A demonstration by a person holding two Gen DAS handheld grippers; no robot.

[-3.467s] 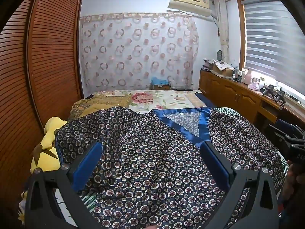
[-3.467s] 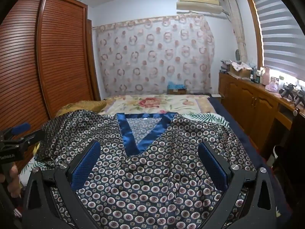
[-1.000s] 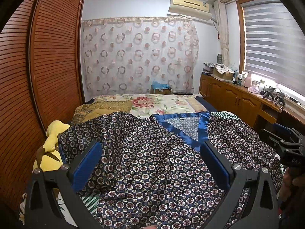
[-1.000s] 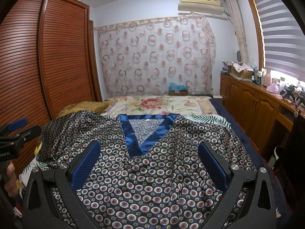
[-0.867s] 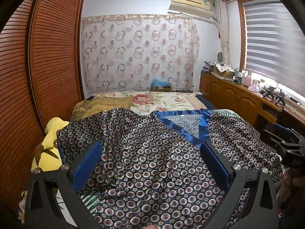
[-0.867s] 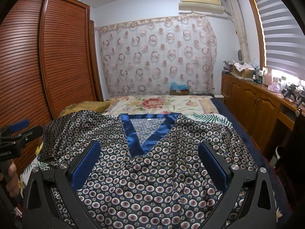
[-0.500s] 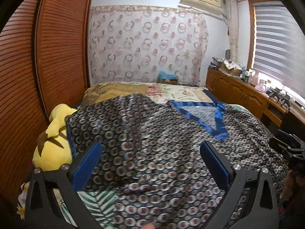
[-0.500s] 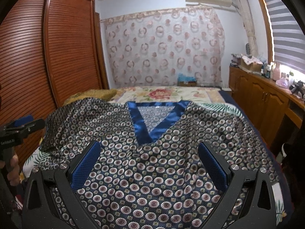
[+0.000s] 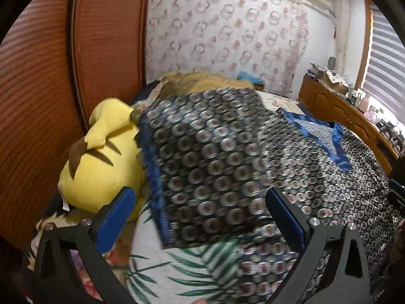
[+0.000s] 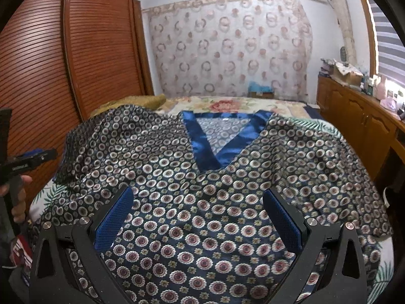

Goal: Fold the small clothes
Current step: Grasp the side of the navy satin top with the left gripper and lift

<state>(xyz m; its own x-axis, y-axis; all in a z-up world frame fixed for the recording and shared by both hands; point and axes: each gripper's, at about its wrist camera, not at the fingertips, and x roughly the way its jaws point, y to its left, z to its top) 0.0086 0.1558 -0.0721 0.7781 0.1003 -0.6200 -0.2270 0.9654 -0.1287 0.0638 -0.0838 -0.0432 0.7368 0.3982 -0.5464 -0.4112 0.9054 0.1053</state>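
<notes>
Across the bed (image 10: 354, 273), filling the centre and lower half of the right wrist view, the patterned top (image 10: 202, 202) lies face up with its blue V-neck (image 10: 220, 141) toward the upper middle, spread out so you can judge where its edges run before any fold. Your right tongs (image 10: 197, 217) hover above the lower centre of the cloth with both blue pads wide apart, clamped on nothing. In the left wrist view your left tongs (image 9: 200, 217) are also spread, aimed at the sleeve (image 9: 210, 162), which shows blurred at the centre of the frame and overlaps the yellow plush toy (image 9: 101, 162) at left; the blur makes it hard to tell whether the cloth is being touched. Judging by that aim, the sleeve looks like the first part to bring inward. At the left edge of the right view, your hand (image 10: 15, 202) grips the other handle, well clear of the shirt's body.
</notes>
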